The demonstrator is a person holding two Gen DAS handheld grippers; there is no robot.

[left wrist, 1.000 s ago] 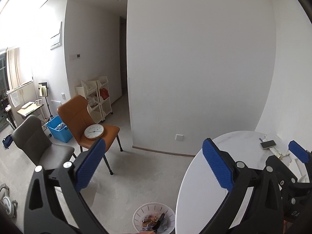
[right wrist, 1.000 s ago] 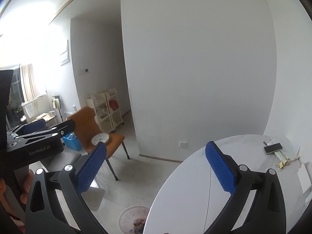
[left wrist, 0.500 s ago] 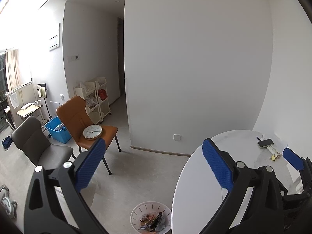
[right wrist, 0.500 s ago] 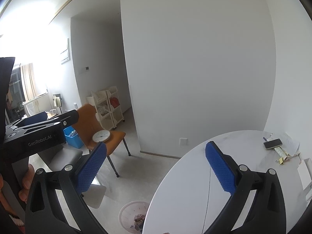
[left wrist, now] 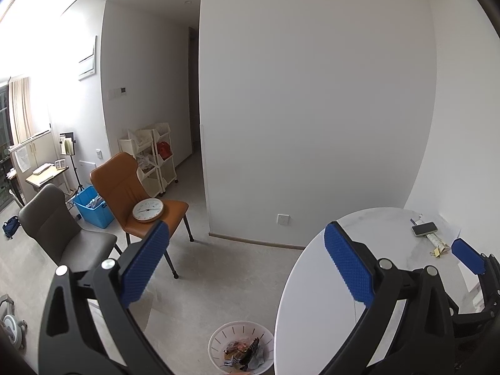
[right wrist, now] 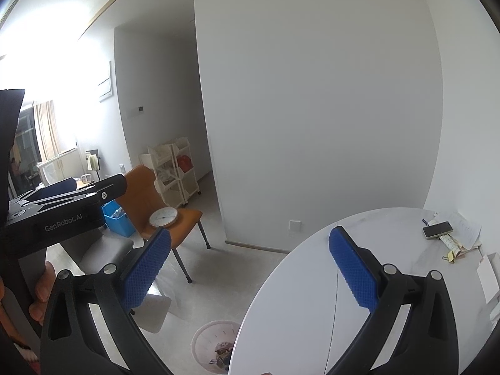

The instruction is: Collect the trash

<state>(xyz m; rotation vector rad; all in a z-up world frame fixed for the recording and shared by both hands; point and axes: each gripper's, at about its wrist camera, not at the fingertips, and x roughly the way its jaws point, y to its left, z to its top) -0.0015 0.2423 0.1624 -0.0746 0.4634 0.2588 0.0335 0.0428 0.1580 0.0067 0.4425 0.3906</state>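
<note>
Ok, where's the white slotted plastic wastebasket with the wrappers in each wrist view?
Left wrist: white slotted plastic wastebasket at bottom centre, on the floor against the round white table.
Right wrist: bottom, left of centre, partly hidden by the table edge.
Shared landmark: round wall clock lying on the orange chair.
</note>
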